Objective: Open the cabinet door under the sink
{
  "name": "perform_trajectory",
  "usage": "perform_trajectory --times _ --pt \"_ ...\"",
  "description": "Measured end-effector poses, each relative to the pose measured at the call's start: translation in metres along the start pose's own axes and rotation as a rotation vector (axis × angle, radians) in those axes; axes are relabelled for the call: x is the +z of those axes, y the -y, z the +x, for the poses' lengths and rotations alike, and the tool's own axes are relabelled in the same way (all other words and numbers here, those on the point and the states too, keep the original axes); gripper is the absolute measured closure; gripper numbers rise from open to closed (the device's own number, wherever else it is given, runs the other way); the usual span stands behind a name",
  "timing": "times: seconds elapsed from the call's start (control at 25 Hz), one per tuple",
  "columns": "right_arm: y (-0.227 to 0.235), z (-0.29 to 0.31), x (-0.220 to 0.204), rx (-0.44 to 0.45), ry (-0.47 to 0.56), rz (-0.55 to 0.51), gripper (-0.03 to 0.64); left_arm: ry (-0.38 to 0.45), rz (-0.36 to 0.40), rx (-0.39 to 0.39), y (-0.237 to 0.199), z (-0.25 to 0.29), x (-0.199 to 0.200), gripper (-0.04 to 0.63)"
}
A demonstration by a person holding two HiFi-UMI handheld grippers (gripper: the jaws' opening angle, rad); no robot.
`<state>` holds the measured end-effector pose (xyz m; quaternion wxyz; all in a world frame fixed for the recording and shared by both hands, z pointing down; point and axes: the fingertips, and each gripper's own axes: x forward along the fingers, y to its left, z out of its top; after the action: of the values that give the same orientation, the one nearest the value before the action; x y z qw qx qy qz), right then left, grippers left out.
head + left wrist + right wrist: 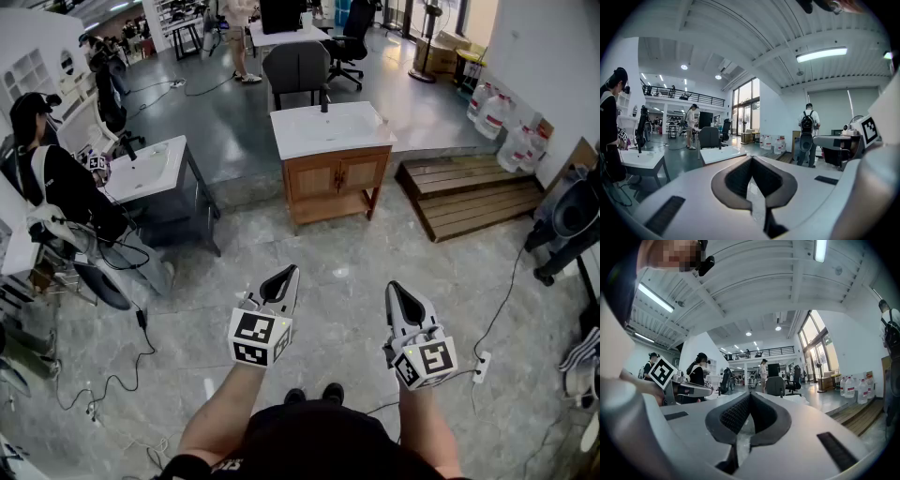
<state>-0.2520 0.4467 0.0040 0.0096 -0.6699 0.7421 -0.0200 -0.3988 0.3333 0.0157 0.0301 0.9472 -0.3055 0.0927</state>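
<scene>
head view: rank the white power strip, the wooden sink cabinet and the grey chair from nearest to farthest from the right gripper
1. white power strip, lying just to the right of the right gripper
2. wooden sink cabinet, well ahead, slightly to the left
3. grey chair, behind the cabinet, farthest

A large open hall had a pale grey marbled floor [337, 272] nearby and a darker glossy floor [216, 103] farther off. A low wooden platform [473, 192] lay at the right, near a white wall [534, 47] with clear water jugs [487, 103] at its foot. A grey office chair [298, 66] stood far back. Overhead, a white ribbed ceiling [740, 28] carried a lit strip light [821, 54]. Tall windows [745, 110] and a railed mezzanine [679, 97] closed the far end.
</scene>
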Motion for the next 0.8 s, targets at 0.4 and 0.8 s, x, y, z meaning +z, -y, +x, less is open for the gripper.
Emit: perform_trajectory --times 0.4,0.8 --pt "0.012 -0.009 -0.001 0.015 -0.010 -0.016 0.606 -0.008 0.007 -0.009 0.018 0.014 0.003 0.584" --pt "0.067 -0.049 -0.011 -0.028 -0.012 0.015 0.604 -0.017 -0.004 -0.013 0.052 0.043 -0.001 0.584"
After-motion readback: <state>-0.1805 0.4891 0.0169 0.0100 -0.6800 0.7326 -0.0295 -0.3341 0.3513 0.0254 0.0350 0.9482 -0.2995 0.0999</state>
